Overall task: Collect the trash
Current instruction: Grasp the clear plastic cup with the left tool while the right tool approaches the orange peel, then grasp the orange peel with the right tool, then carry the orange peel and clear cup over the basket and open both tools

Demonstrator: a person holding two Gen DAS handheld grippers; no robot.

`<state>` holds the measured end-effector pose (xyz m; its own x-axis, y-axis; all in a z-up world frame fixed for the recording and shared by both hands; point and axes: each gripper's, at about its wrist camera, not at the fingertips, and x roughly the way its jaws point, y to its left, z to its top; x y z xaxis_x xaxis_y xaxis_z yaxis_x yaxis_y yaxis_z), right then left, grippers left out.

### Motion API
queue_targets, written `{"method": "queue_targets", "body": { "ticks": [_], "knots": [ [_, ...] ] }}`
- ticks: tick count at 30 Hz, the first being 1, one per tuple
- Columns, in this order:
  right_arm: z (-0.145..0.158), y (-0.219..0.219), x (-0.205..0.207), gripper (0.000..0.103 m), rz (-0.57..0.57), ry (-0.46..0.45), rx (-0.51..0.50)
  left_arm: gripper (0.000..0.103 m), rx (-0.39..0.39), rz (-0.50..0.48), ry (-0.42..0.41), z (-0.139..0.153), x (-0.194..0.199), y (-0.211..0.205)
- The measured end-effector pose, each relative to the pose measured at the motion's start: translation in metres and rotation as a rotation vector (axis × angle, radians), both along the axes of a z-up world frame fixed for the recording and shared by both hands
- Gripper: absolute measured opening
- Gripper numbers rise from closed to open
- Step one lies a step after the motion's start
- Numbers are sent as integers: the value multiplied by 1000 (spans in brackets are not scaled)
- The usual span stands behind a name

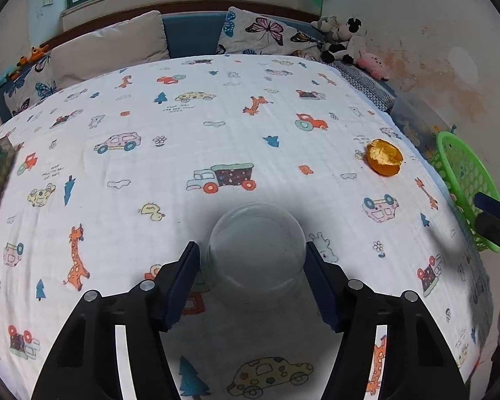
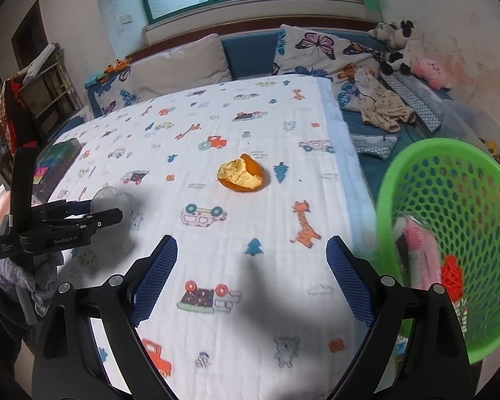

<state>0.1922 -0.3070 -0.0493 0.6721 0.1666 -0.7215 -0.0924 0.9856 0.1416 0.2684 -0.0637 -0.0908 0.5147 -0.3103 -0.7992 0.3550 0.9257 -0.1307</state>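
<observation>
A clear plastic cup point(image 1: 255, 253) lies on the cartoon-print cloth, and my left gripper point(image 1: 252, 260) is shut on it, one blue pad against each side. In the right wrist view the same cup point(image 2: 111, 201) sits in the left gripper point(image 2: 96, 211) at the left. An orange peel point(image 1: 384, 156) lies on the cloth at the right; it also shows in the right wrist view point(image 2: 241, 175), ahead of my right gripper point(image 2: 251, 260), which is open and empty above the cloth. A green mesh basket point(image 2: 450, 233) stands past the cloth's right edge with some trash inside.
A dark book point(image 2: 55, 166) lies at the cloth's left edge. Pillows point(image 1: 110, 46) and plush toys point(image 1: 345, 41) line the far side. Crumpled clothes point(image 2: 380, 103) lie on the blue sofa beyond the basket. The basket also shows in the left wrist view point(image 1: 463, 180).
</observation>
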Motion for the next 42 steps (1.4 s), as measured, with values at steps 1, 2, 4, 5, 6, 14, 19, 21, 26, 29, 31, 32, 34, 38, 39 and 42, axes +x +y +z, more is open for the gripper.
{"method": "queue_targets", "body": {
  "ticks": [1,2,4,5,6,14,19,21,26,29,31,32,34,38,39,42],
  "knots": [
    [-2,2,4,90,8,5,-3,61,1,-1,-2,0,-1,0],
    [-4,4,8,90,15,8,-5,61,-1,1,-3,1,-1,0],
    [-7,7,16,90,23,14,-15,61,-14,2,-4,3,-1,2],
    [-10,8,21,90,28,21,-21,61,-18,4,-7,5,-2,3],
    [-11,8,25,90,30,24,-25,55,-18,4,-10,6,-2,4],
    [-27,12,61,86,51,56,-58,56,-35,5,-21,17,-6,12],
    [-35,12,82,80,58,76,-52,56,-41,10,-23,21,-8,15],
    [-37,12,89,78,62,76,-48,56,-44,11,-22,23,-9,17],
    [-40,19,102,77,77,77,-67,56,-50,12,-24,26,-12,19],
    [-42,21,107,71,81,81,-74,56,-52,12,-24,27,-12,19],
    [-44,22,110,68,87,91,-74,56,-55,12,-22,27,-12,19],
    [-45,23,110,67,85,91,-85,56,-56,12,-22,28,-12,19],
    [-46,25,110,63,86,83,-113,56,-55,11,-20,28,-13,17],
    [-46,26,108,50,90,76,-123,56,-56,13,-18,27,-13,16],
    [-45,26,108,49,88,75,-117,56,-59,14,-17,27,-13,16],
    [-42,23,104,44,82,72,-101,56,-65,10,-19,29,-15,15]
  ]
}}
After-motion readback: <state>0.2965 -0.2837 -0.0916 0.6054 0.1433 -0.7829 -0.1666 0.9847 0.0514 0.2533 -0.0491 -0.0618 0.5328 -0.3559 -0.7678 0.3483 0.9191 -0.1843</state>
